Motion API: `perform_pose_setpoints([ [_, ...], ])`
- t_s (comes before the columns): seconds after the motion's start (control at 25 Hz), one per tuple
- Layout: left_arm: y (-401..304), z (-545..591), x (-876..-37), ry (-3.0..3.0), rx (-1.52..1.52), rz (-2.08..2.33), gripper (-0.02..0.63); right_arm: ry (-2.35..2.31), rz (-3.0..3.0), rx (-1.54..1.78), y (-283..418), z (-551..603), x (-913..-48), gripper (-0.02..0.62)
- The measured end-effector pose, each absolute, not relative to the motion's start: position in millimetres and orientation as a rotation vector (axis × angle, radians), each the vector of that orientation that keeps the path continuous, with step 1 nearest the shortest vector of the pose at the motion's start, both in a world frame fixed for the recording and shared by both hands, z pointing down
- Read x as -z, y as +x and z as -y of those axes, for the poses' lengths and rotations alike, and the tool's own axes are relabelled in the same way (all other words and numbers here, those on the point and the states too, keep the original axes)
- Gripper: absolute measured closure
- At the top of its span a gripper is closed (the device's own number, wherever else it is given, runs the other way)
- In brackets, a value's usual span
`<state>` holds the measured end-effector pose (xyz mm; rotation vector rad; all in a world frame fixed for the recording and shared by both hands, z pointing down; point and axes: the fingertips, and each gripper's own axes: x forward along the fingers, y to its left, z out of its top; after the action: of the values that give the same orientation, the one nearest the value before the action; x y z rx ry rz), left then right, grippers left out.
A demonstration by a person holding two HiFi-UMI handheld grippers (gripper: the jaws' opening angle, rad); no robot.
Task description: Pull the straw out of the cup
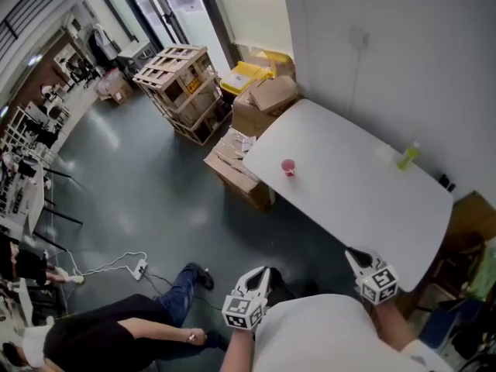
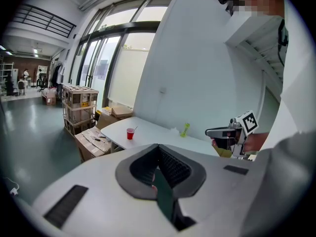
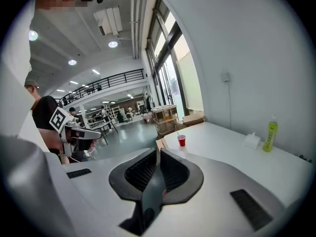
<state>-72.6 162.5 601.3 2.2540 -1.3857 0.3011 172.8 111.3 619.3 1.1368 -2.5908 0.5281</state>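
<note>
A small red cup (image 1: 288,168) with a thin straw (image 2: 134,129) leaning out of it stands near the left end of the white table (image 1: 349,200). The cup also shows far off in the left gripper view (image 2: 130,134) and in the right gripper view (image 3: 181,140). Both grippers are held close to the person's body, well short of the cup. My left gripper (image 1: 260,274) hangs off the table's near side, over the floor, and is shut and empty. My right gripper (image 1: 356,256) is at the table's near edge with its jaws together and nothing in them.
A green bottle (image 1: 408,156) and a white tissue pack (image 3: 252,140) stand near the wall at the table's far right. Cardboard boxes (image 1: 263,103) and a wooden crate (image 1: 182,87) sit on the floor beyond the table's left end. A seated person (image 1: 116,335) is at the lower left.
</note>
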Motion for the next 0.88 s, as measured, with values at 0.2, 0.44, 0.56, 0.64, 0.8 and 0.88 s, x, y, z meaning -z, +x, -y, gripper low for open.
perform_pose_setpoints([
  [0.2, -78, -146, -605, 2.262, -0.289, 1.369, 0.604, 1.154, 2.577, -0.535, 163, -98, -616, 0.548],
  [0.44, -91, -113, -612, 2.292, -0.286, 1.312, 0.604, 1.234, 2.545, -0.563, 152, -76, -621, 0.547],
  [0.56, -102, -89, -612, 2.312, -0.286, 1.285, 0.604, 1.254, 2.536, -0.565, 139, -60, -622, 0.548],
  [0.64, -109, -73, -614, 2.325, -0.296, 1.259, 0.604, 1.273, 2.523, -0.569, 132, -48, -623, 0.547],
  [0.8, -126, -43, -617, 2.342, -0.321, 1.205, 0.604, 1.308, 2.488, -0.570, 112, -27, -620, 0.547],
  [0.88, -135, -28, -621, 2.349, -0.334, 1.179, 0.604, 1.324, 2.469, -0.577, 102, -16, -619, 0.547],
])
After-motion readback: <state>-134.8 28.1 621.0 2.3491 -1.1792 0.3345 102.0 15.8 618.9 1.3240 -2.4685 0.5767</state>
